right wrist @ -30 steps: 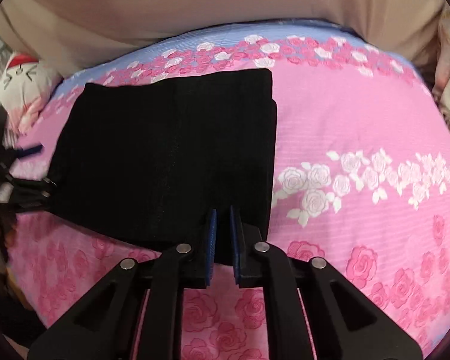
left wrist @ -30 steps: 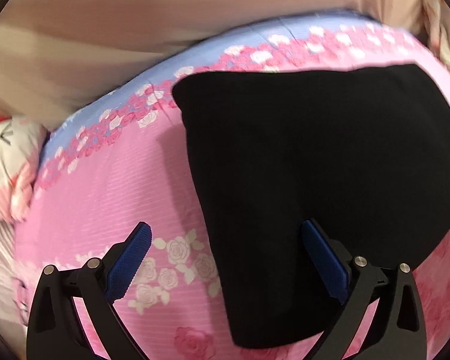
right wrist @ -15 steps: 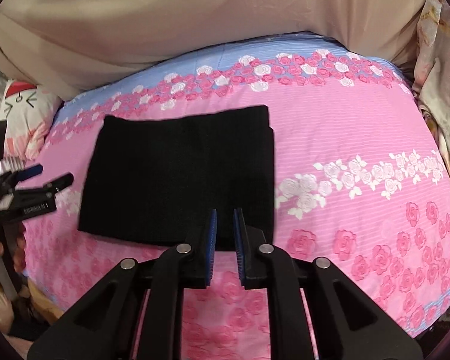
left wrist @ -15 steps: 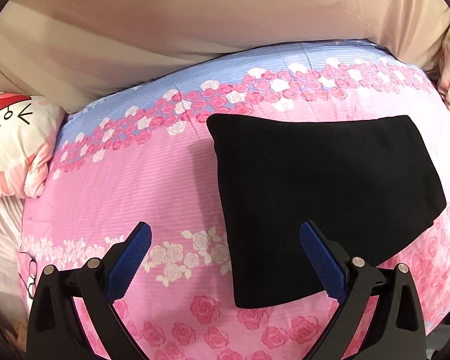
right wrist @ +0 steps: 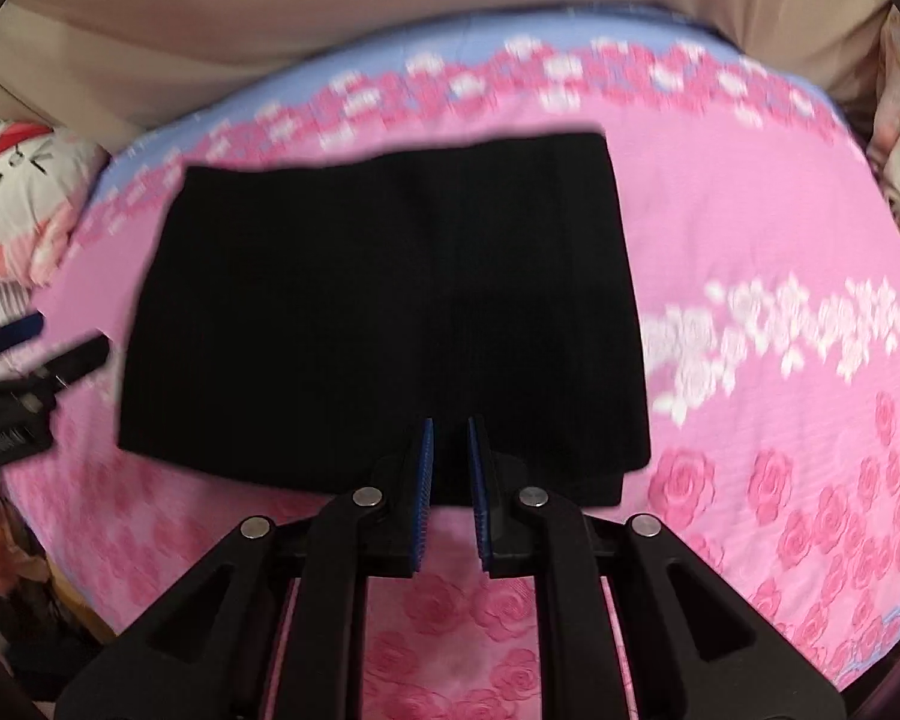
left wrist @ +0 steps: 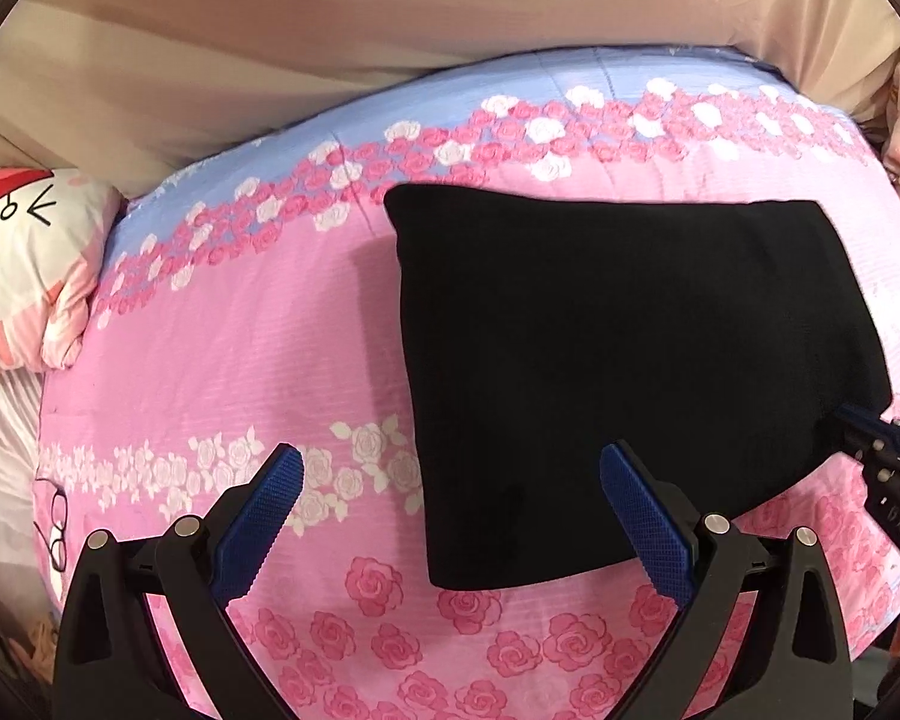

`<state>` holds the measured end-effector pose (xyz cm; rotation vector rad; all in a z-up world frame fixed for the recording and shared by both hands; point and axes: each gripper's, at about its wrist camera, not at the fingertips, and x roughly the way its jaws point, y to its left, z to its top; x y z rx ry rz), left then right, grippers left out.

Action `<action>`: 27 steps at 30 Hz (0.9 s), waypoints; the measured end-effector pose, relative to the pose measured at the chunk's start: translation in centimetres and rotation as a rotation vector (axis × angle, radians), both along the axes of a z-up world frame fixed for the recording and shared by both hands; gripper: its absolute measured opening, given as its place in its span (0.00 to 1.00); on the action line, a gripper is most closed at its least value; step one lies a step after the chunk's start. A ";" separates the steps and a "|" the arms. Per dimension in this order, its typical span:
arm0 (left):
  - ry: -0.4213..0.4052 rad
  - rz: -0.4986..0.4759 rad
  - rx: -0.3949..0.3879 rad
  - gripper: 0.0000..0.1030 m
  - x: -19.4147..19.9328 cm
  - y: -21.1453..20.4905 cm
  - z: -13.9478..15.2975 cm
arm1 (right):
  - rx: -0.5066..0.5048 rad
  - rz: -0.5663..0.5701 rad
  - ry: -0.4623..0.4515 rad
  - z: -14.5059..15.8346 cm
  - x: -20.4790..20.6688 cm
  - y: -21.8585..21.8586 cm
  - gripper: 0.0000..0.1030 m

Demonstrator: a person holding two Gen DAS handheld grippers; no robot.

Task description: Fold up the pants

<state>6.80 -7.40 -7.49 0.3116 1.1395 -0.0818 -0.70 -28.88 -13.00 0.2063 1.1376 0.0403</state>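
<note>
One pair of black pants [left wrist: 624, 372], folded into a flat rectangle, lies on the pink rose-printed bed cover [left wrist: 240, 360]. The left tool [left wrist: 450, 498] hangs above the near left corner of the pants with its blue pads wide apart and empty. The right tool [right wrist: 449, 468] is at the near edge (this view is blurred); its pads stand close together with a narrow gap, and I cannot tell if cloth is between them. A cat-face pillow [left wrist: 24, 258] rests at the left side, beige fabric [left wrist: 390, 30] behind the bed, well apart from the pants.
</note>
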 end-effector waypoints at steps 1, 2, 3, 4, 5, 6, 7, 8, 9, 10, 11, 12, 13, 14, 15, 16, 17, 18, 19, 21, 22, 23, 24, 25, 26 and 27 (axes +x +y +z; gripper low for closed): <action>0.007 0.002 0.002 0.95 0.0 0.1 -0.3 | 0.005 -0.001 -0.013 -0.2 -0.2 0.0 0.13; 0.018 0.008 0.007 0.95 0.1 0.2 -0.7 | 0.002 0.002 -0.020 -0.3 -0.3 0.0 0.13; 0.027 0.011 0.008 0.95 0.1 0.3 -1.1 | -0.009 0.011 -0.024 -0.3 -0.3 0.2 0.13; 0.039 0.017 0.012 0.95 0.2 0.4 -1.7 | -0.014 0.017 -0.023 -0.3 -0.3 0.2 0.13; 0.062 0.028 0.016 0.95 0.3 0.5 -2.5 | -0.012 0.018 -0.016 -0.1 -0.3 0.2 0.13; 0.081 0.034 0.016 0.95 0.4 0.7 -3.3 | -0.004 0.014 -0.009 0.3 -0.3 0.0 0.13; 0.093 0.040 0.018 0.95 0.4 0.9 -3.8 | 0.010 0.001 -0.006 0.8 -0.3 -0.2 0.13; 0.111 0.050 0.016 0.95 0.5 1.2 -4.5 | 0.021 -0.015 -0.012 1.4 -0.4 -0.5 0.13; 0.119 0.059 0.008 0.95 0.5 1.5 -4.7 | 0.039 -0.034 -0.030 2.3 -0.6 -0.9 0.13; 0.122 0.068 -0.014 0.95 0.4 1.9 -4.6 | 0.055 -0.043 -0.050 3.1 -0.7 -1.3 0.13; 0.114 0.079 -0.048 0.95 0.4 2.4 -4.2 | 0.056 -0.042 -0.059 3.7 -0.4 -1.4 0.13; 0.107 0.086 -0.059 0.95 0.5 2.6 -3.9 | 0.050 -0.033 -0.065 4.2 0.0 -1.5 0.14; 0.102 0.090 -0.066 0.95 0.6 2.7 -3.8 | 0.044 -0.013 -0.069 4.5 0.7 -1.4 0.16; 0.100 0.087 -0.073 0.95 0.9 2.6 -3.8 | 0.039 0.000 -0.074 4.4 1.3 -1.2 0.16; 0.100 0.083 -0.064 0.95 1.1 2.4 -4.1 | 0.031 0.015 -0.074 4.1 1.9 -1.0 0.16; 0.104 0.079 -0.049 0.95 1.3 2.2 -4.5 | 0.013 0.037 -0.048 3.0 2.7 -0.8 0.16; 0.110 0.071 -0.032 0.95 1.4 1.9 -5.1 | -0.007 0.037 -0.015 1.9 3.0 -0.9 0.15; 0.107 0.066 -0.024 0.95 1.5 1.8 -5.6 | -0.010 0.033 0.012 0.6 3.3 -1.3 0.14; 0.105 0.061 -0.026 0.95 1.5 1.7 -6.0 | 0.026 0.033 -0.004 -0.1 3.1 -1.8 0.14; 0.098 0.047 -0.040 0.95 1.4 2.0 -6.4 | 0.108 0.008 -0.009 0.1 2.9 -3.0 0.14; 0.095 0.047 -0.058 0.95 1.4 2.2 -6.0 | 0.123 -0.018 0.002 1.0 2.8 -3.6 0.14; 0.080 0.043 -0.084 0.95 1.3 2.6 -5.1 | 0.120 -0.038 -0.016 1.9 2.5 -4.0 0.16; 0.062 0.041 -0.100 0.95 1.2 2.9 -4.2 | 0.122 -0.054 -0.046 2.9 2.0 -4.6 0.19; 0.039 0.040 -0.119 0.95 1.1 3.3 -3.3 | 0.132 -0.070 -0.085 4.1 1.4 -5.6 0.34; 0.009 0.033 -0.155 0.95 1.1 4.2 -2.2 | 0.125 -0.088 -0.101 4.7 1.0 -6.3 0.68; -0.002 0.022 -0.191 0.95 1.3 4.7 -1.6 | 0.112 -0.105 -0.104 5.0 0.8 -6.9 0.83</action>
